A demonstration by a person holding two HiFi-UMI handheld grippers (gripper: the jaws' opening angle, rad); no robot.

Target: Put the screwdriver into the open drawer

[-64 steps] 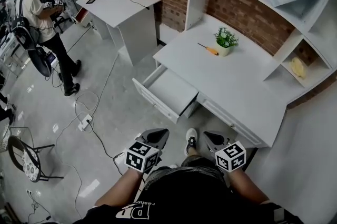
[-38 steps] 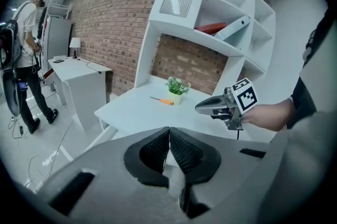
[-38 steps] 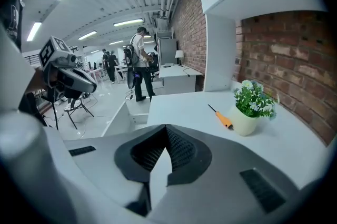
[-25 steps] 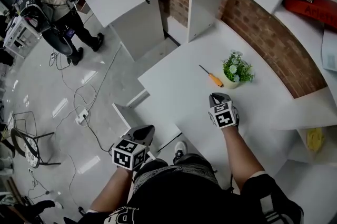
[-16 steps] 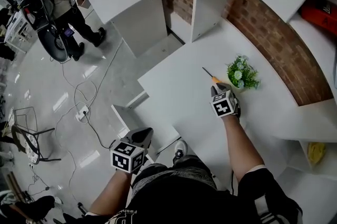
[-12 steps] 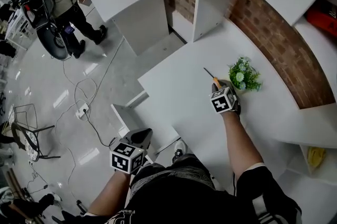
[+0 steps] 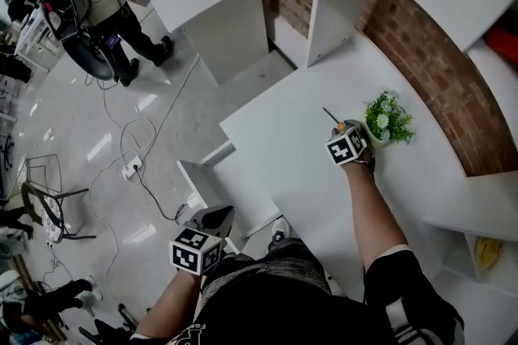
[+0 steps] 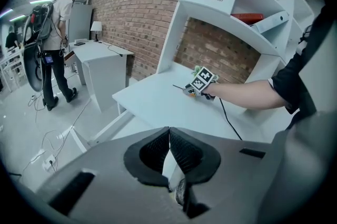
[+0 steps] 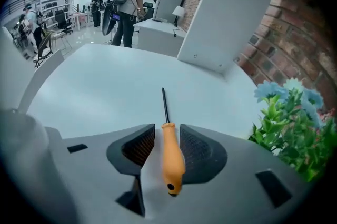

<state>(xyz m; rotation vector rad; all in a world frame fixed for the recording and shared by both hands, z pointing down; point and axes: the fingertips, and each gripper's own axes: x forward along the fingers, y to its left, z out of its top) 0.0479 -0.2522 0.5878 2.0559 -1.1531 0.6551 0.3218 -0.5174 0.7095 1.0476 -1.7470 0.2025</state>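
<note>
**Step in hand:** pick-up approach. The screwdriver (image 9: 171, 160) lies flat on the table (image 7: 283, 141), just beside the plant (image 7: 388, 118), with its shaft pointing away from the person. It is not yet lifted. The drawer (image 7: 198, 173) stands open at the table's near-left side, below the top and well apart from the tool.

**R claw (image 9: 167, 128):**
- Jaws are wide and have just been opening.
- The orange handle sits between the pads, approx. centred.
- A gap shows on each side, so neither pad presses on it.
- The claw points steeply down at the table.
- Judgement: set for a grasp, but no grip made yet.

**L claw (image 8: 169, 132):**
- Jaws are together w/ tips meeting, and nothing is held.
- It hangs low by the person's leg on the drawer side, off the table top.

**Next move (judgement):**
1. Close the R claw on the thick part of the handle, approx. mid-length, so the tool does not pivot.
2. Avoid the narrow neck. The handle looks smooth and tapered, so a pinch there may slip.
3. Lift clear and keep the shaft off the plant.
4. Carry the tool across and down to the drawer.
5. Lower it inside before opening the claw.
</note>
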